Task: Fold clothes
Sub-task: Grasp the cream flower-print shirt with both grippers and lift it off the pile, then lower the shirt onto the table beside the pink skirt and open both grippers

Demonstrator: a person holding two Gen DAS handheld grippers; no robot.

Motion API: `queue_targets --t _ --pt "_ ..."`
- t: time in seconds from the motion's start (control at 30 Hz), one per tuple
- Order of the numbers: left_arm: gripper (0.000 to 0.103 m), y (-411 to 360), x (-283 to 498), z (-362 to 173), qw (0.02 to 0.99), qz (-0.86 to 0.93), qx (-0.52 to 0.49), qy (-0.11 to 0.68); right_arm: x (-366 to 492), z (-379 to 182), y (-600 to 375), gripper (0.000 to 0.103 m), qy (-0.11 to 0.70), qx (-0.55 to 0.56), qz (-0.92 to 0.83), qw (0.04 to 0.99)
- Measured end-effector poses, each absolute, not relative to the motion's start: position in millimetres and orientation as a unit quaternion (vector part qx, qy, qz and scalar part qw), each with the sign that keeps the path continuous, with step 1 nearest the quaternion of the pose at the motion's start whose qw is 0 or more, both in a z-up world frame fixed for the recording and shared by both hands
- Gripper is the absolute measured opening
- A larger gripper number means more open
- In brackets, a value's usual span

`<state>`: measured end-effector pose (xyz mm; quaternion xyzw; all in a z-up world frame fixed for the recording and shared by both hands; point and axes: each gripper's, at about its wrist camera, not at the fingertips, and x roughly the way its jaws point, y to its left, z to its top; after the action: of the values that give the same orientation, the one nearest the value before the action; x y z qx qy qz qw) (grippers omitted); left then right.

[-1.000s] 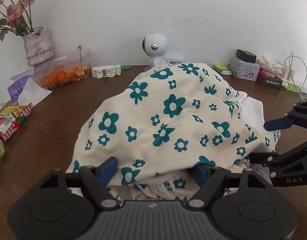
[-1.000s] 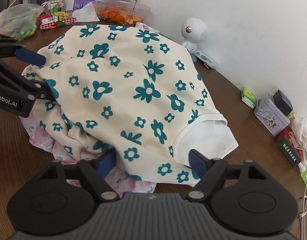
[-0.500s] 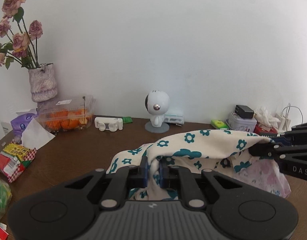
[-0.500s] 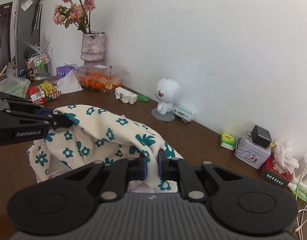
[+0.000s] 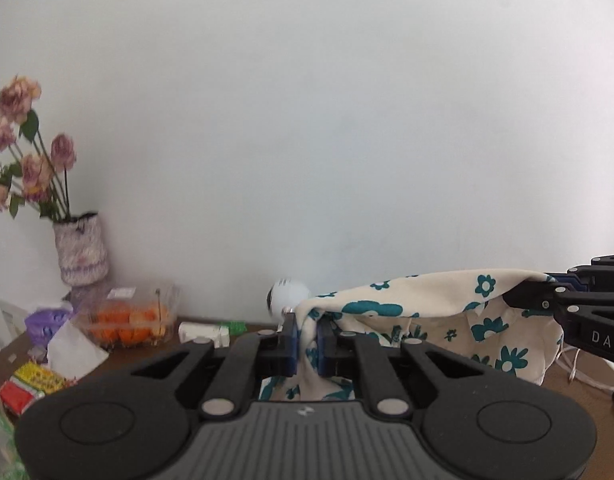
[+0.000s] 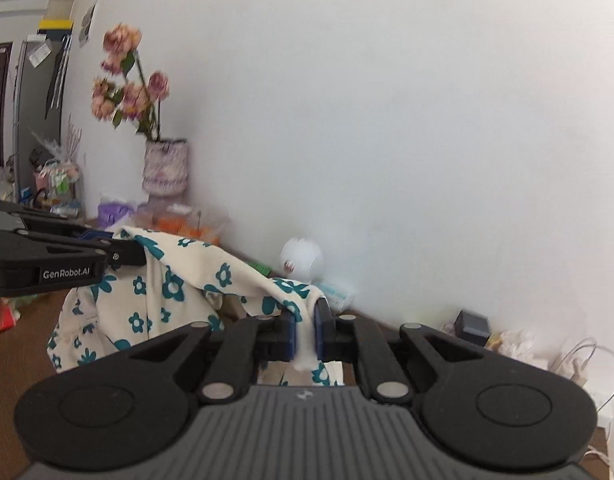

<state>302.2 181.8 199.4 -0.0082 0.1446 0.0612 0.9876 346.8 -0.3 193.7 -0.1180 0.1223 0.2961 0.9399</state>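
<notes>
Above the cluttered brown table (image 5: 155, 354), both tools (image 5: 306, 336) (image 6: 305, 334) clamp the floral garment (image 5: 427, 304) before a white wall (image 5: 307, 120).

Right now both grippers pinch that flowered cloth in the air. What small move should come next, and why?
Probably draw the two grippers apart to pull the top edge taut. The left gripper and right gripper are each shut on the cloth, and it sags between them with the rest hanging in bunched folds. Stretched flat, it would be easier to lay down and fold.
</notes>
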Motion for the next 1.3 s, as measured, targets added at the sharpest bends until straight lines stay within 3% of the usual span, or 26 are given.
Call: queue_targets --t 0.17,0.33,0.47,0.63,0.73,0.8,0.87,0.9,0.97,1.13,1.3 --pt "0.007 126 263 282 0.999 -0.003 0.0 0.046 293 286 -65 0.008 0.032 -0.098 0.278 0.955" --pt "0.008 73 224 267 0.992 -0.115 0.018 0.056 217 301 -124 0.008 0.027 -0.169 0.25 0.953" --pt "0.008 35 221 195 0.969 -0.178 0.052 0.164 178 242 -146 0.008 0.126 -0.226 0.259 0.931" --pt "0.008 12 232 75 0.925 -0.186 0.083 0.322 160 124 -149 0.008 0.299 -0.224 0.31 0.874" --pt "0.008 25 227 34 0.918 -0.174 0.077 0.348 151 64 -145 0.009 0.376 -0.191 0.357 0.833" --pt "0.018 36 218 31 0.919 -0.169 0.065 0.351 143 46 -141 0.021 0.396 -0.16 0.38 0.82" --pt "0.041 42 206 43 0.923 -0.154 0.073 0.346 136 45 -151 0.061 0.393 -0.12 0.4 0.819" --pt "0.062 45 194 51 0.928 -0.141 0.083 0.335 132 49 -160 0.065 0.384 -0.103 0.404 0.824" --pt "0.076 51 171 66 0.936 -0.117 0.104 0.314 123 57 -183 0.068 0.362 -0.08 0.4 0.838" --pt "0.077 45 118 75 0.928 -0.171 0.105 0.315 127 38 -240 0.071 0.365 -0.092 0.301 0.876" --pt "0.077 3 86 49 0.887 -0.28 0.092 0.356 142 -8 -263 0.065 0.41 -0.076 0.249 0.874"
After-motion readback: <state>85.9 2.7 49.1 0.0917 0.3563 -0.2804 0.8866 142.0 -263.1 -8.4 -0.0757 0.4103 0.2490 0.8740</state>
